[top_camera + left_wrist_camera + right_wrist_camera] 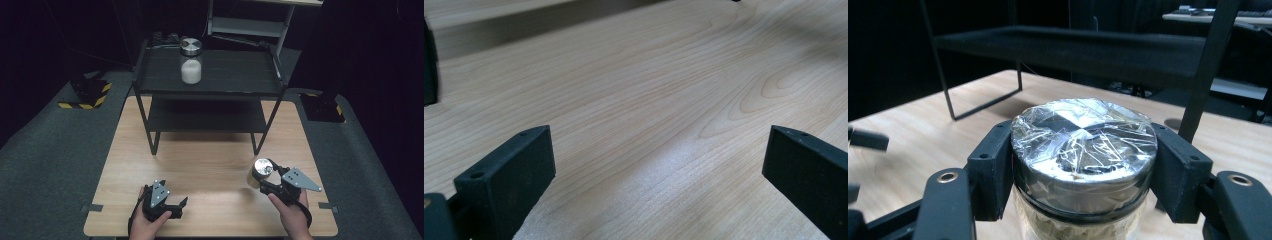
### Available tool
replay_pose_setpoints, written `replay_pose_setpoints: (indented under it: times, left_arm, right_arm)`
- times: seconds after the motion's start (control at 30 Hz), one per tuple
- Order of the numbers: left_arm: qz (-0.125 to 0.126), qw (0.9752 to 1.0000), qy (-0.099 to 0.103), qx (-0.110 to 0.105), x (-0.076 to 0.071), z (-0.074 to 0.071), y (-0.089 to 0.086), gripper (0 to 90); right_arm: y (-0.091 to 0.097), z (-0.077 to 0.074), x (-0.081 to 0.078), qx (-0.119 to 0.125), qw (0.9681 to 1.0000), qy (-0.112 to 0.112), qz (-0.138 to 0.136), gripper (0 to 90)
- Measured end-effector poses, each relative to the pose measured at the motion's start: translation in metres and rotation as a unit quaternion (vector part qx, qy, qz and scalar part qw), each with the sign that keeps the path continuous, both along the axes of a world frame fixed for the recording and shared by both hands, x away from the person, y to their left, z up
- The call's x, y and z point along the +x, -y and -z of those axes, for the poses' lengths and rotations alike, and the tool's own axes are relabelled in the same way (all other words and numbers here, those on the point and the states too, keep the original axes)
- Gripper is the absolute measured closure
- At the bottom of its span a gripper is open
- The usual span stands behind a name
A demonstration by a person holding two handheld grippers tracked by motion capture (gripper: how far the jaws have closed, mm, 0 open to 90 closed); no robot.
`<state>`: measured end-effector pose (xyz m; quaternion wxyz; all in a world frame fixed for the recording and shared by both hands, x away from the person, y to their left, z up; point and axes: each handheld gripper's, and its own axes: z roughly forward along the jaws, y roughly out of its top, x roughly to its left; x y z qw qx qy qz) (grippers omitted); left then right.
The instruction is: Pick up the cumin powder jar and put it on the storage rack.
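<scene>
High view: the right gripper (264,181) clamps a jar (260,172) at the table's (210,165) right front; a second jar (191,61) stands on the black shelf (225,75). Left gripper view: the left gripper (659,165) hangs wide, empty. Right gripper view: jaws pinch the film-wrapped metal lid (1084,145); probably glass, rigid, slippery, breakable; no label legible.

One camera overhead, one riding on each tongs.
The high view looks forward and down over the whole bench (210,165); the left gripper view skims its wood closely; the right faces the black shelf (1073,47), which the high view shares.
</scene>
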<state>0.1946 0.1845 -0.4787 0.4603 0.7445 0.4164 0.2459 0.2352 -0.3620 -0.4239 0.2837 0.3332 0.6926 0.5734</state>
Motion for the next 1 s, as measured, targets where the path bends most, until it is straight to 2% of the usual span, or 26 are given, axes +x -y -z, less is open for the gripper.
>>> replay_pose_setpoints:
  times: [0.3, 0.47, 0.5, 0.53, 0.8, 1.0]
  left_arm:
    - [0.001, 1.0000, -0.002, -0.005, 0.001, 0.000, -0.002, 0.9]
    - [0.003, 1.0000, -0.002, -0.003, 0.001, 0.000, -0.002, 0.9]
    - [0.003, 1.0000, -0.003, -0.003, 0.001, 0.000, -0.002, 0.9]
    - [0.003, 1.0000, -0.003, -0.003, 0.001, 0.000, -0.002, 0.9]
    - [0.003, 1.0000, -0.005, -0.007, 0.002, 0.000, -0.003, 0.9]
    - [0.001, 0.9999, -0.007, -0.009, 0.002, 0.000, -0.003, 0.9]
  right_arm:
    - [-0.006, -0.034, 0.014, 0.012, 0.9999, 0.006, 0.007, 34.7]
    - [-0.010, -0.054, 0.017, 0.014, 0.9995, 0.026, 0.003, 34.7]
    - [-0.012, -0.064, 0.018, 0.018, 0.9992, 0.035, 0.001, 34.7]
    - [-0.012, -0.064, 0.018, 0.018, 0.9992, 0.035, 0.001, 34.7]
    - [-0.019, -0.103, 0.026, 0.035, 0.9981, 0.051, -0.001, 34.7]
    - [-0.025, -0.118, 0.030, 0.036, 0.9974, 0.062, -0.004, 34.7]
